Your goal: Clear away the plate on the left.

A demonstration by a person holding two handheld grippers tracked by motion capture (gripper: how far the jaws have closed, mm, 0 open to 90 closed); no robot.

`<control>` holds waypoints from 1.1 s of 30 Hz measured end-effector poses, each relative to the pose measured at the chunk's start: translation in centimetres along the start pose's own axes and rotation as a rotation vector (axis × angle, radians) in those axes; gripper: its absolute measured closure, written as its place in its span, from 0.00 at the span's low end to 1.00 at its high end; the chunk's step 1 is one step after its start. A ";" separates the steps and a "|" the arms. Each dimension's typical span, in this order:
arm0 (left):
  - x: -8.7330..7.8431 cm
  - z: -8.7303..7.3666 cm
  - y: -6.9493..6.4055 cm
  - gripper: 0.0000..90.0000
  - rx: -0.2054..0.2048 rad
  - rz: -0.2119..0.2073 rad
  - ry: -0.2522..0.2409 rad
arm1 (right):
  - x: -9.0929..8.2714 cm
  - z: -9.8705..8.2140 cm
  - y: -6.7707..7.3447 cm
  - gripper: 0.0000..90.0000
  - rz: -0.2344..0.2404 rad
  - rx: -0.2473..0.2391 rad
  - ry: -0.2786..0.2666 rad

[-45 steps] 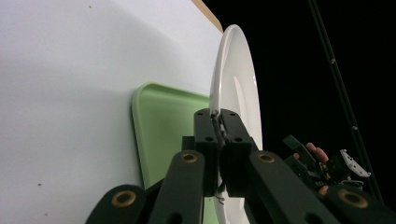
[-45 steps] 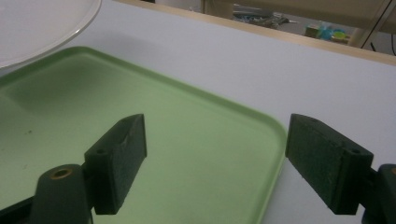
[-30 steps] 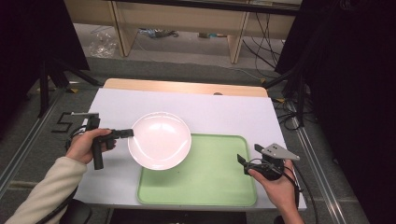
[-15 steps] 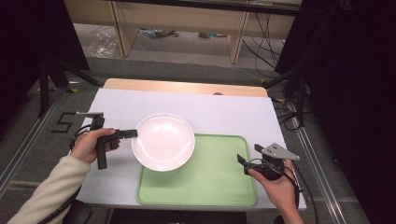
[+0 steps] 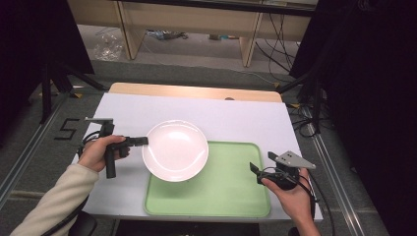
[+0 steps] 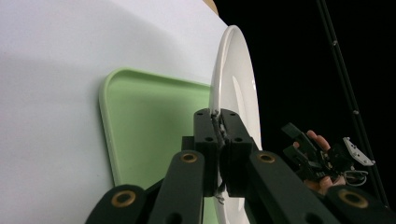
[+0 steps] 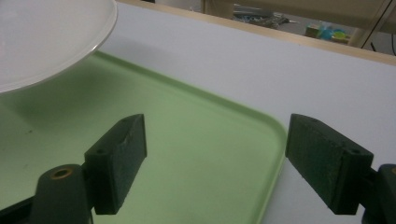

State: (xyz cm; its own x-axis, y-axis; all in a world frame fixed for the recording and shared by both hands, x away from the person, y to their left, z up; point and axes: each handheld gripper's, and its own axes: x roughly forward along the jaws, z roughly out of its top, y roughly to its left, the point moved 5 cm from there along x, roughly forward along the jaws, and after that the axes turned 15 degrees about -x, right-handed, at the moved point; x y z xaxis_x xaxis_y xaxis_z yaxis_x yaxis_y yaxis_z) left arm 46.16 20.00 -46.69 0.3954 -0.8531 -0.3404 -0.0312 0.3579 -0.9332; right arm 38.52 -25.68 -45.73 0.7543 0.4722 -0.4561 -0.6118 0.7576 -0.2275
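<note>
Plate (image 5: pixel 175 150) hangs half over the green tray (image 5: pixel 231 191), because we pinch its rim in our left claw (image 5: pixel 142 141); our right claw (image 7: pixel 215 158) gapes empty beside, ready.

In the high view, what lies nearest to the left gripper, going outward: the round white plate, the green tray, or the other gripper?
1. Round white plate: clamped at its left rim by the left gripper.
2. Green tray: under and right of the plate.
3. Right gripper: far right, past the tray's edge.

A single dark mark that looks like the numeral "5" (image 5: pixel 65 129) stands on the grey floor (image 5: pixel 29 147) just off the desk's left edge; no other writing can be read.
</note>
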 end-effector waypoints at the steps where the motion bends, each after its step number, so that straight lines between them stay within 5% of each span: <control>1: 0.1 0.0 0.0 0.96 -0.001 0.001 0.004 | 0.0 0.0 0.0 0.24 0.000 0.000 0.000; 33: 1.8 -0.9 -0.4 0.96 0.011 0.015 0.044 | 0.0 0.0 0.0 0.24 0.001 0.000 0.001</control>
State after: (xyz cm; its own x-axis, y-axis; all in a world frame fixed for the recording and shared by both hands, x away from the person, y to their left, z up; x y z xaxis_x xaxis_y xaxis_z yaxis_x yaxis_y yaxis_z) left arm 46.08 18.03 -47.01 0.3547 -0.8633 -0.3590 -0.0263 0.3746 -0.9268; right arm 38.51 -25.67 -45.74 0.7536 0.4726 -0.4569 -0.6125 0.7572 -0.2271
